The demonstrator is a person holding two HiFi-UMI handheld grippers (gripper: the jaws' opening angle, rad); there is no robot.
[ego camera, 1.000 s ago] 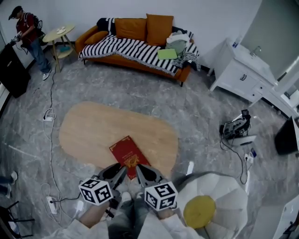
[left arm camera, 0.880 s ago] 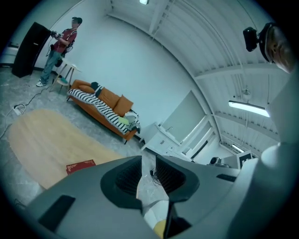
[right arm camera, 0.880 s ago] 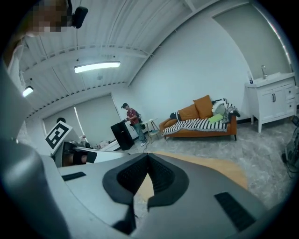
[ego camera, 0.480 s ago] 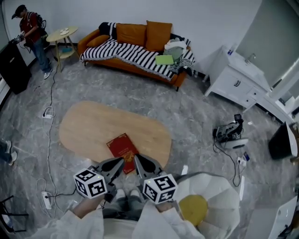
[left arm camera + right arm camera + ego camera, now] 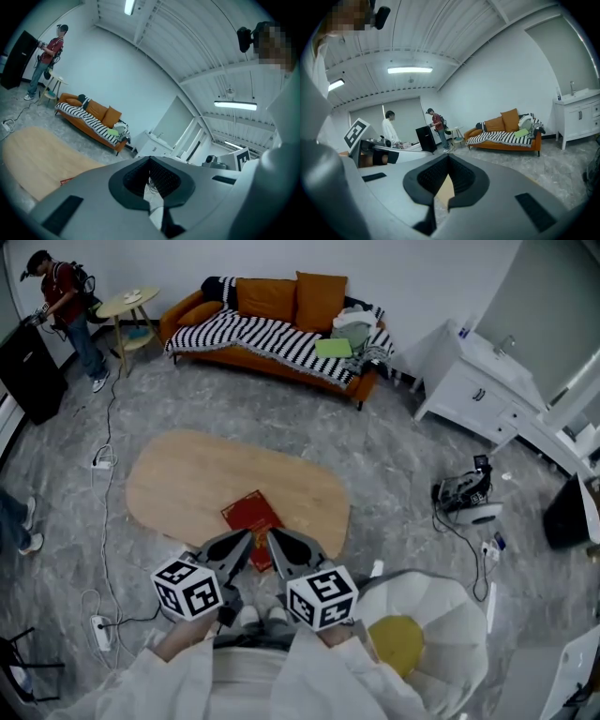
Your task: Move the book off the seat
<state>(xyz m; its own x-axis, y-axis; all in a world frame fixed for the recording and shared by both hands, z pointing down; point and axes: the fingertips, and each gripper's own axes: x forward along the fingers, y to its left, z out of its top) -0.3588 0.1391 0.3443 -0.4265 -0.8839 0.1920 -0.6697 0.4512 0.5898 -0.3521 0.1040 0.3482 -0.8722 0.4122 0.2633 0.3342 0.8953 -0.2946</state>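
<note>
The job looks finished to me. The red book (image 5: 249, 515) lies flat on the oval wooden surface (image 5: 187, 484), near its closer edge and well apart from the white seat (image 5: 450, 601). That seat carries only a yellow cushion (image 5: 398, 645). My left tool (image 5: 244, 545) and right tool (image 5: 277, 545) are each pressed together, pinching nothing. From the head view they overlap the book's near end. I see no container anywhere near.

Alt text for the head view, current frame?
A red book lies on an oval wooden table; the left gripper and right gripper, both shut and empty, point toward its near edge. An orange sofa stands beyond, a white armchair at lower right.
</note>
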